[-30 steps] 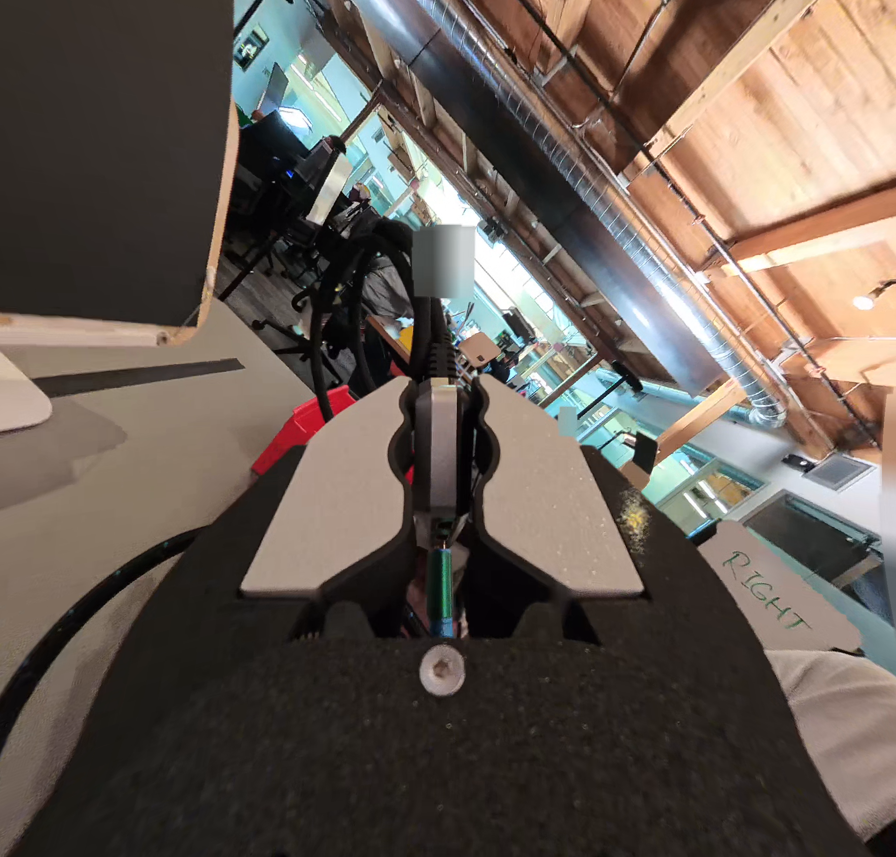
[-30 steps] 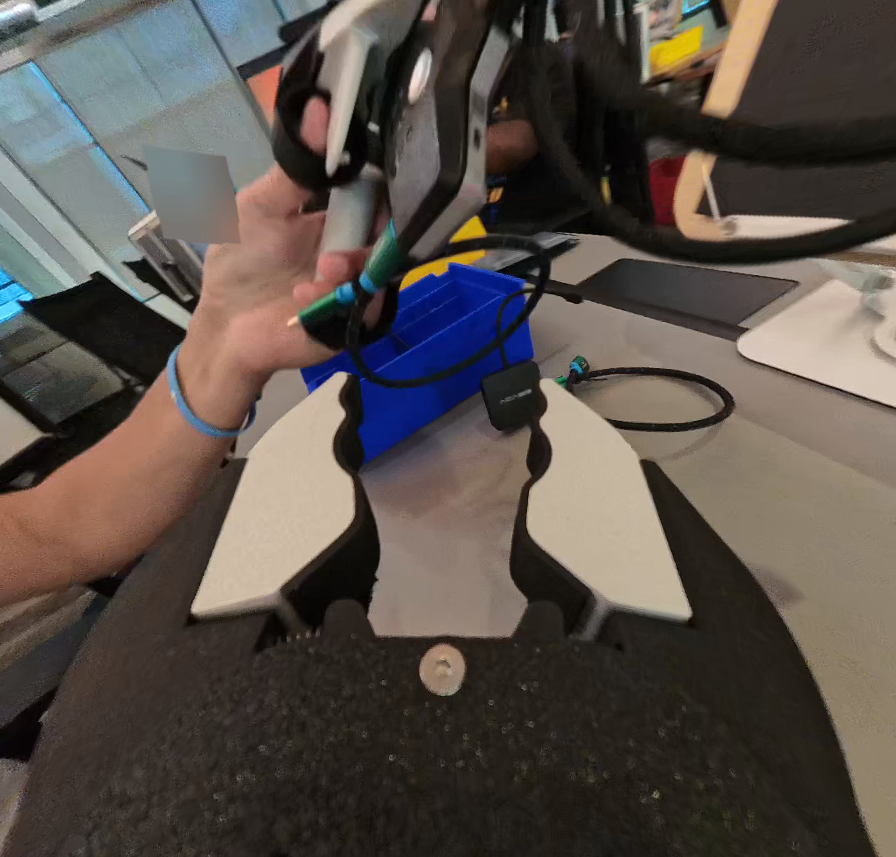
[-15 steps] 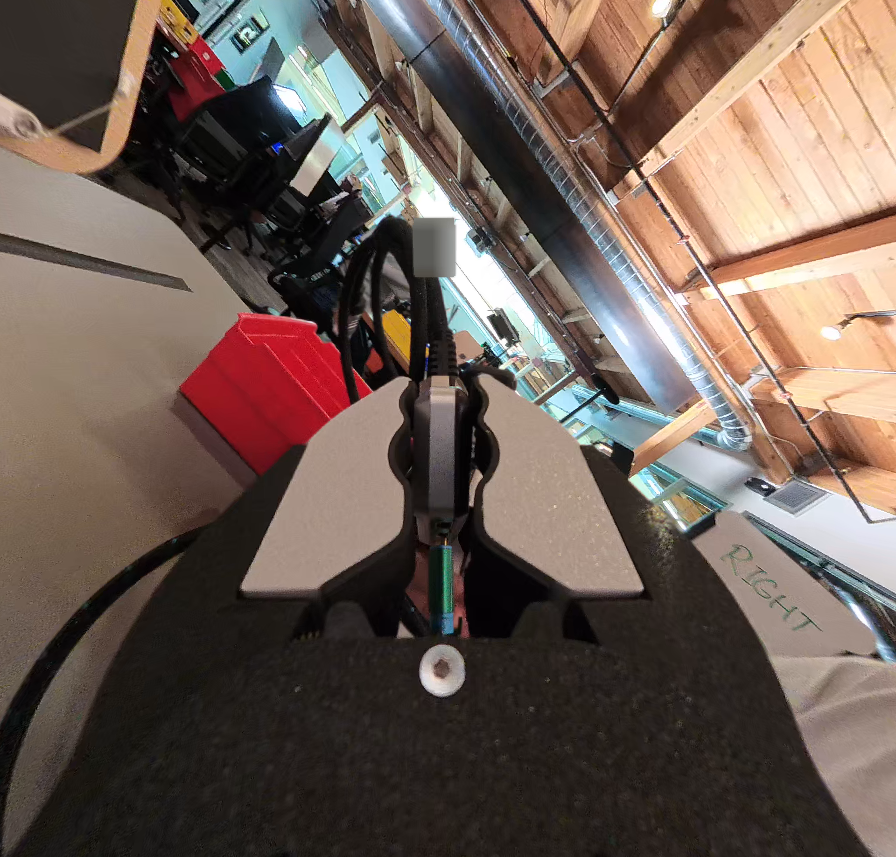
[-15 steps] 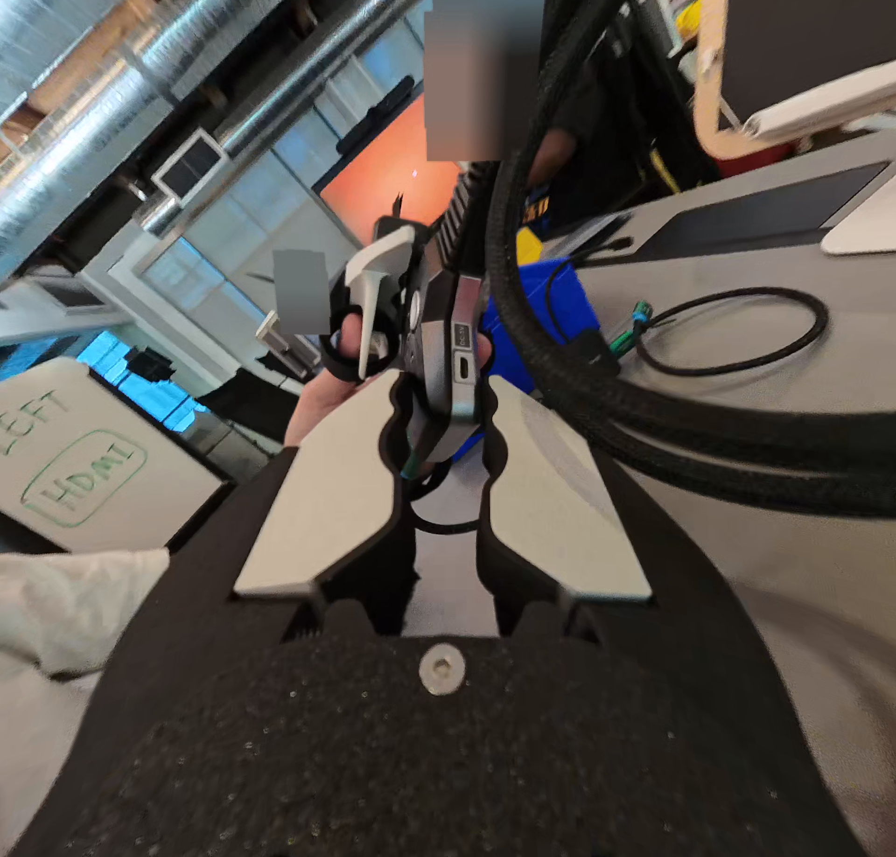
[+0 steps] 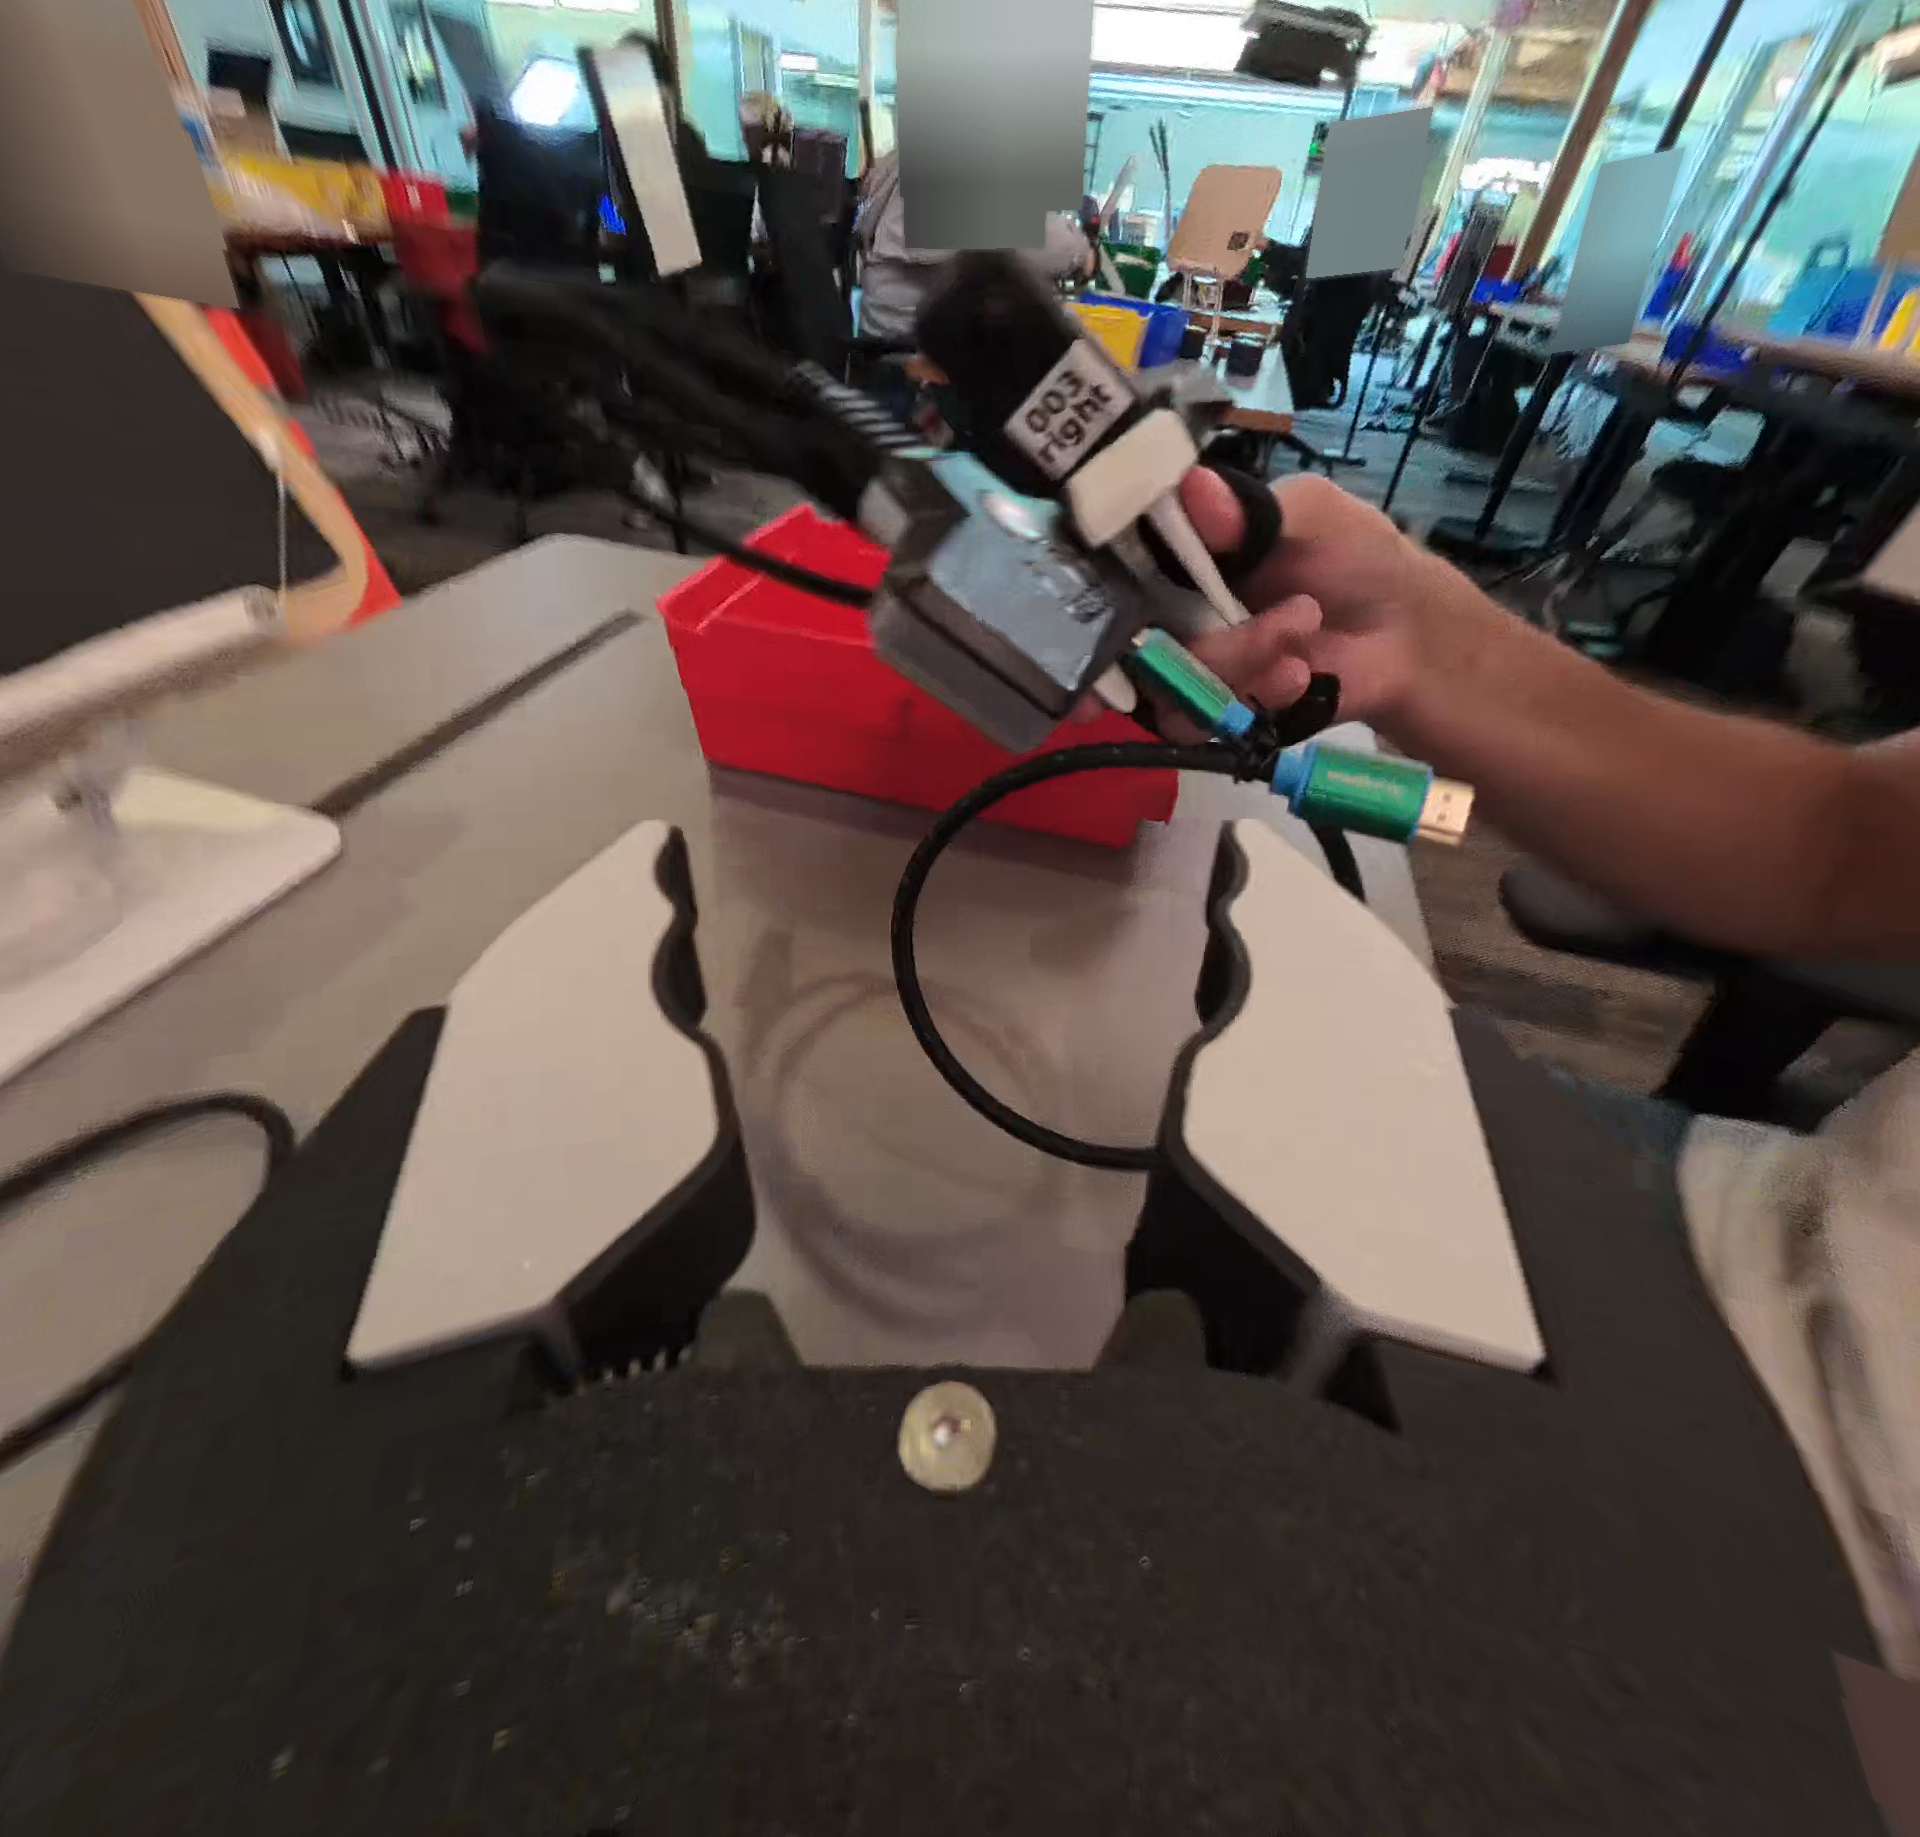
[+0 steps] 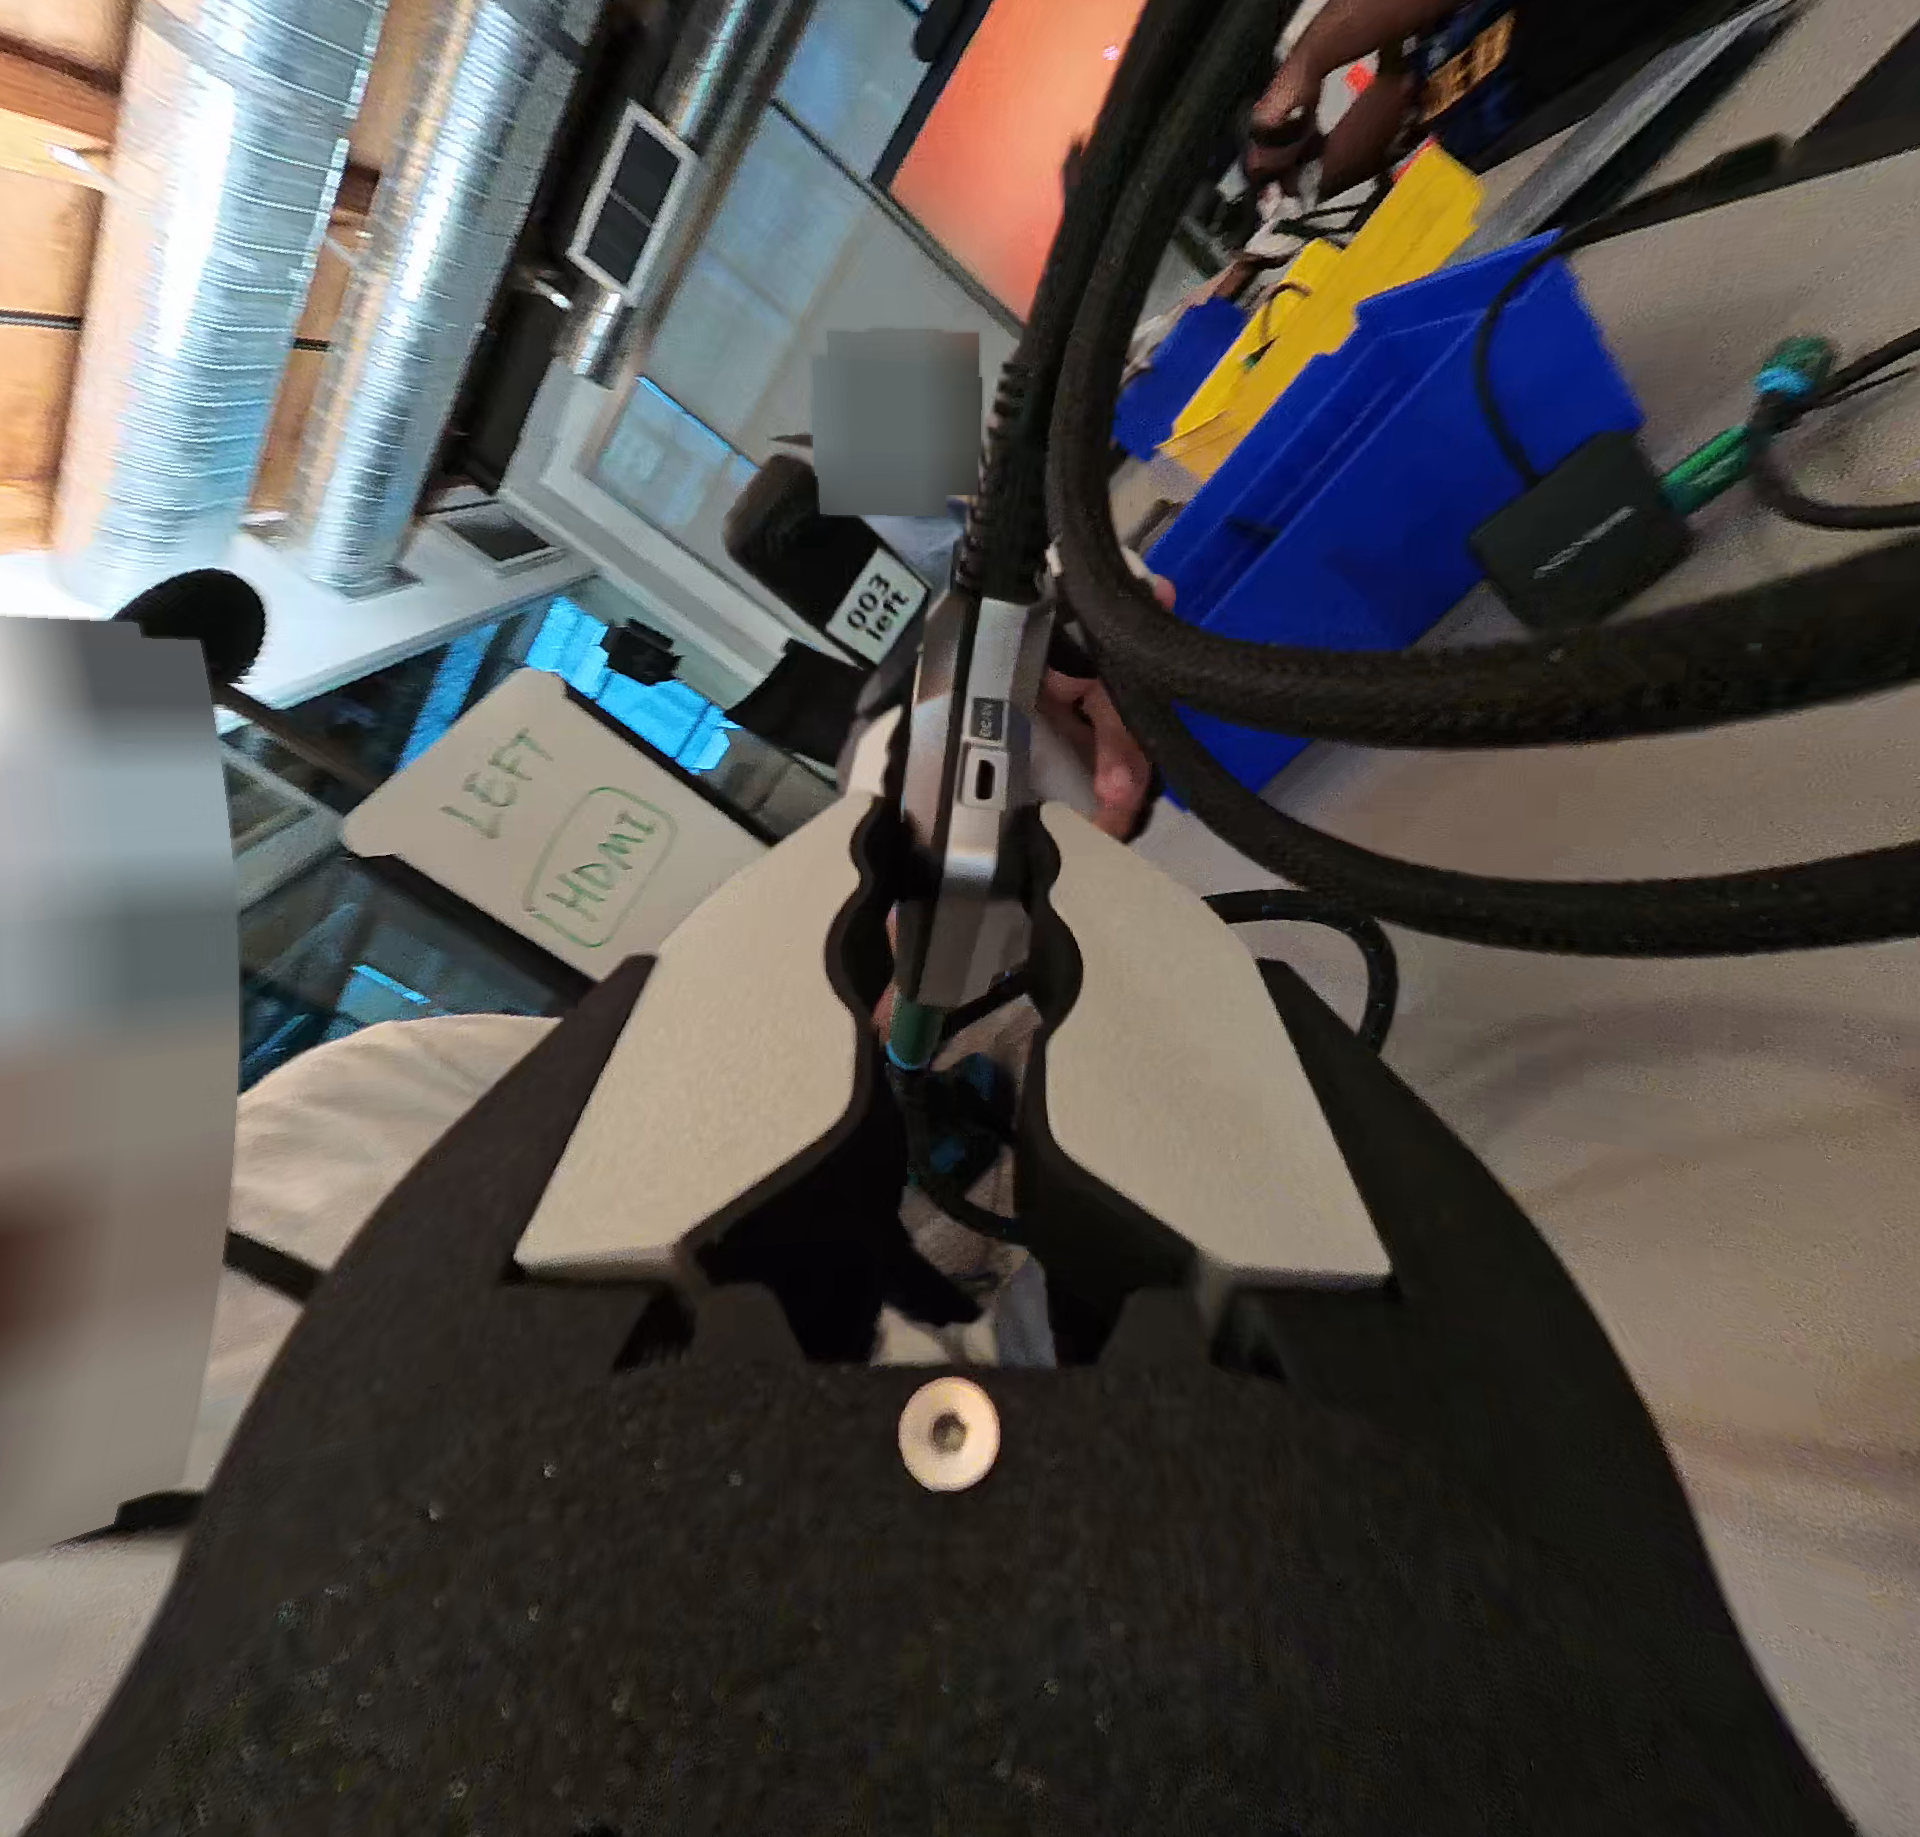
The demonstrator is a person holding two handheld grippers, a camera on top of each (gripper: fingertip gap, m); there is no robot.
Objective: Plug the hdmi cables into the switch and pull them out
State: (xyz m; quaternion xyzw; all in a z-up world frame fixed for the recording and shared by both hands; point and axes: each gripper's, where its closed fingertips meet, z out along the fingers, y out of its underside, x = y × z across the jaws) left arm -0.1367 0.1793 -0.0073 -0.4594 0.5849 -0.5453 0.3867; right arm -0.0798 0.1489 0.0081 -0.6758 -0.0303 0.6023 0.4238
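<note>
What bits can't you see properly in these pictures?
- Right wrist view: the right gripper fingers hide where the green plug meets the switch.
- Left wrist view: the black cable loop vanishes behind the open left gripper.
- Left wrist view: the switch's ports are motion-blurred.
- Right wrist view: the small black box is blurred, and the cable beside it runs off the edge.

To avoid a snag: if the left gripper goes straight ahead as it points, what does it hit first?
Probably the hanging black braided cable loop, just beyond the open left gripper; the red plastic bin sits behind. Depth is unclear.
</note>
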